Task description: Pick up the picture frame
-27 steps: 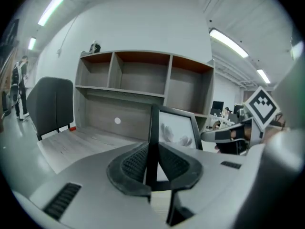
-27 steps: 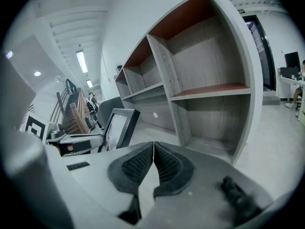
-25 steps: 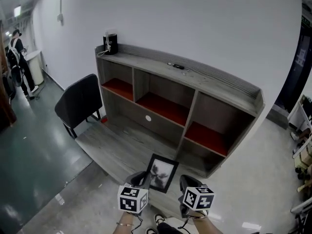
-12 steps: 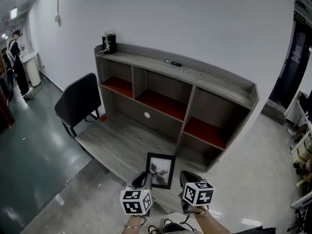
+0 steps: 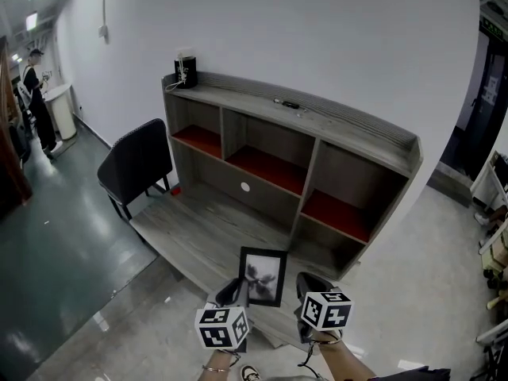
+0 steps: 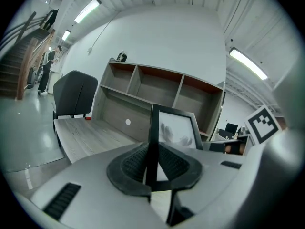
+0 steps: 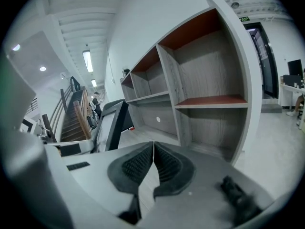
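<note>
The picture frame [image 5: 263, 276] is black with a pale print behind glass. It hangs upright above the front of the wooden desk [image 5: 198, 236]. My left gripper [image 5: 237, 292] is shut on the frame's left edge, and in the left gripper view the black frame edge [image 6: 153, 142] runs straight down between the pads. In the right gripper view the picture frame [image 7: 110, 125] shows at the left. My right gripper [image 5: 308, 286] is beside the frame on its right, shut with nothing between the pads [image 7: 153, 159].
A grey shelf unit [image 5: 317, 181] with red-floored compartments stands on the desk against the white wall. A black chair [image 5: 136, 163] stands left of the desk. A black device [image 5: 186, 71] sits on the shelf top's left end. A person [image 5: 40, 94] stands far left.
The frame has straightened from a tilt to upright in the left gripper's grip and risen slightly. The right gripper has stayed beside it.
</note>
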The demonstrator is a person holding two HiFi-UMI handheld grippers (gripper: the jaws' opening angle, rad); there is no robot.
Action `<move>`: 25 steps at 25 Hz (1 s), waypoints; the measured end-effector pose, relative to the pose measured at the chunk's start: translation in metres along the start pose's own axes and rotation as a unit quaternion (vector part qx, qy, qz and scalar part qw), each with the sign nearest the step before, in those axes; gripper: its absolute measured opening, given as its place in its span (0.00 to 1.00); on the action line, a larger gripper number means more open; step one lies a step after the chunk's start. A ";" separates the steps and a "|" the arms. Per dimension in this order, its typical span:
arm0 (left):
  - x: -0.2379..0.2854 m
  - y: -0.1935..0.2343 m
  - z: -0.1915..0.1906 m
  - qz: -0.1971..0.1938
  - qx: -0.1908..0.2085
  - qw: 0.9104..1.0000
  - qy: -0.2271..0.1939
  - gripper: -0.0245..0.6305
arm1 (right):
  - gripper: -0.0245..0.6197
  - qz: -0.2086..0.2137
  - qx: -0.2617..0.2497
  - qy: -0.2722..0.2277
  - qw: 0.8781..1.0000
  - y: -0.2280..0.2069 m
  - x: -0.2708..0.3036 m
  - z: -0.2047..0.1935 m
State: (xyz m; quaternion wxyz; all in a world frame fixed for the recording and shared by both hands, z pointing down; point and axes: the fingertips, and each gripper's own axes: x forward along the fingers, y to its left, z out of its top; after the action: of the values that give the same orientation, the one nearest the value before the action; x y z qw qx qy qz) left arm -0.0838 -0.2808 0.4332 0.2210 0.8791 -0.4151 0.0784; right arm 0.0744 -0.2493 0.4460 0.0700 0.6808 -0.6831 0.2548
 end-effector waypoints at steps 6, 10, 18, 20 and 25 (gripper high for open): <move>-0.003 -0.022 -0.009 0.014 -0.001 1.000 0.003 0.15 | 0.09 0.005 0.002 0.000 1.000 -0.020 -0.020 -0.006; -0.007 -0.042 -0.015 0.023 0.003 1.000 0.001 0.15 | 0.09 0.010 0.004 -0.004 1.000 -0.034 -0.036 -0.006; -0.026 -0.074 -0.027 0.043 0.014 0.999 -0.005 0.15 | 0.09 0.026 0.001 -0.014 1.000 -0.045 -0.069 -0.012; -0.032 -0.076 -0.035 0.051 0.009 0.999 -0.004 0.15 | 0.09 0.033 -0.003 -0.009 0.999 -0.044 -0.075 -0.019; -0.050 -0.087 -0.051 0.066 0.006 0.998 0.002 0.15 | 0.09 0.045 0.011 -0.001 0.999 -0.041 -0.091 -0.037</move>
State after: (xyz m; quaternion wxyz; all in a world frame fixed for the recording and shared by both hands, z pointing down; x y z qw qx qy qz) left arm -0.0472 -0.1746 0.4345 0.2111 0.8510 -0.4710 0.0970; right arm 0.1101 -0.1490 0.4481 0.0506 0.6502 -0.7105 0.2644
